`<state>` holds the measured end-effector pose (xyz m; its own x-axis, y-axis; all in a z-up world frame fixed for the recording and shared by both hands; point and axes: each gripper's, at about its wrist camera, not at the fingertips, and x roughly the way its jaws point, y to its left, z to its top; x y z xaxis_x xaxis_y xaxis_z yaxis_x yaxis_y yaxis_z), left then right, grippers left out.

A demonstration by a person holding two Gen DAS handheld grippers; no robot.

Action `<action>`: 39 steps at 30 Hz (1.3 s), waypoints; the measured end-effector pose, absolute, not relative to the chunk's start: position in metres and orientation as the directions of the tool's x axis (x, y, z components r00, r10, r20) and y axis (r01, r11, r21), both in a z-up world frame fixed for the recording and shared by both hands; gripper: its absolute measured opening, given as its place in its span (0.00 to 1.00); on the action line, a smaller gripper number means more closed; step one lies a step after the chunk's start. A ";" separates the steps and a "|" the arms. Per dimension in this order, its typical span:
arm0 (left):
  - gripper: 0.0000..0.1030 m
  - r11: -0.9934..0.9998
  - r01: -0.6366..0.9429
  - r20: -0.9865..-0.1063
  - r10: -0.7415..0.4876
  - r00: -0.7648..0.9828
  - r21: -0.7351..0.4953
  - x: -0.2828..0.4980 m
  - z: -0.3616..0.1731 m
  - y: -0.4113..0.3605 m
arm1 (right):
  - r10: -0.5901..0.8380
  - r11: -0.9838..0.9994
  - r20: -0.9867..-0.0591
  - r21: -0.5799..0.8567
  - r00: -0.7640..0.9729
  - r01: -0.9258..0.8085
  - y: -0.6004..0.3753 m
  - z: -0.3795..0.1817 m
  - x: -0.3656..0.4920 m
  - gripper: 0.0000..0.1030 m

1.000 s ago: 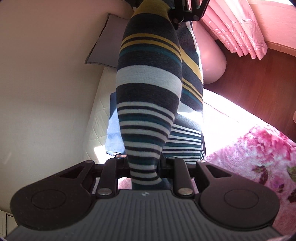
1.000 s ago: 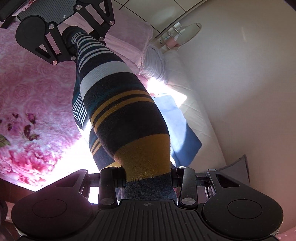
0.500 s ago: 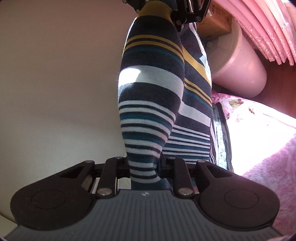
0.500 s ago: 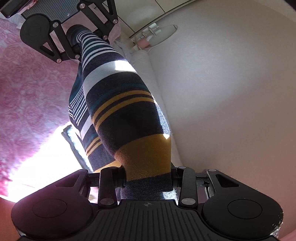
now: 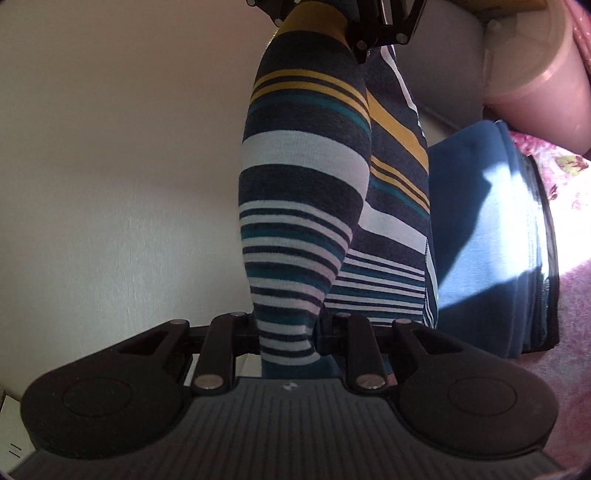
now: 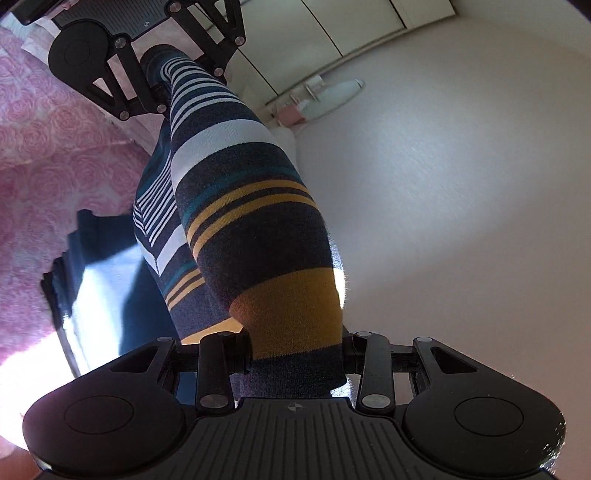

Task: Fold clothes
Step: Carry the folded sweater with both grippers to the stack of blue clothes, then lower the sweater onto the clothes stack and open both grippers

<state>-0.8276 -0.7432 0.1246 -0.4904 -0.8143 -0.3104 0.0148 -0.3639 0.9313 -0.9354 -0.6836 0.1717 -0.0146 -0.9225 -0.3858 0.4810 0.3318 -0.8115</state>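
1. Two grippers hold one striped garment (image 5: 303, 206) taut between them, clear of the bed. The left gripper (image 5: 288, 332) pinches the end with thin white, teal and dark stripes.
2. At the near edge of the right wrist view, the right gripper (image 6: 295, 354) is clamped on the other end, where a broad mustard band meets dark grey knit.
3. The stretched cloth runs up the middle of both views and blocks much of what lies beyond; a second layer of it hangs just right of the front fold in the left wrist view.
4. Right of the garment in that view lies a stack of folded blue clothes (image 5: 487, 236), a patch of sunlight across it, resting on a pink floral bedspread (image 5: 576, 302).
5. Farther right stands a pink tub with a pale lid (image 5: 535, 70).
6. A plain pale wall (image 5: 122, 166) fills the left of the left wrist view.
7. At the far end of the right wrist view, a small shelf with a pink container (image 6: 291, 110) sits on the wall, with pale panels (image 6: 332, 29) beyond it.
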 end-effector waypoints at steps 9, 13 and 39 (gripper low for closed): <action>0.19 -0.353 0.073 -0.306 -0.882 -0.359 0.933 -0.888 0.064 -0.794 | -0.945 0.327 -0.292 -0.851 0.148 0.410 -0.763 0.119 -0.994 0.36; 0.21 -0.515 -0.047 -0.507 -0.817 -0.273 0.856 -0.898 -0.029 -0.785 | -0.857 0.512 -0.492 -0.777 0.156 0.366 -0.767 0.027 -1.001 0.37; 0.14 -0.514 -0.004 -0.499 -0.831 -0.246 0.858 -0.873 -0.067 -0.757 | -0.794 0.583 -0.594 -0.681 0.131 0.444 -0.720 0.013 -1.030 0.29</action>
<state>-0.8734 -0.7569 -0.0671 -0.2461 -0.8311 -0.4988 -0.0039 -0.5138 0.8579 -1.0302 -0.7199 0.0129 0.1308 -0.7937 -0.5941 0.4444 0.5826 -0.6805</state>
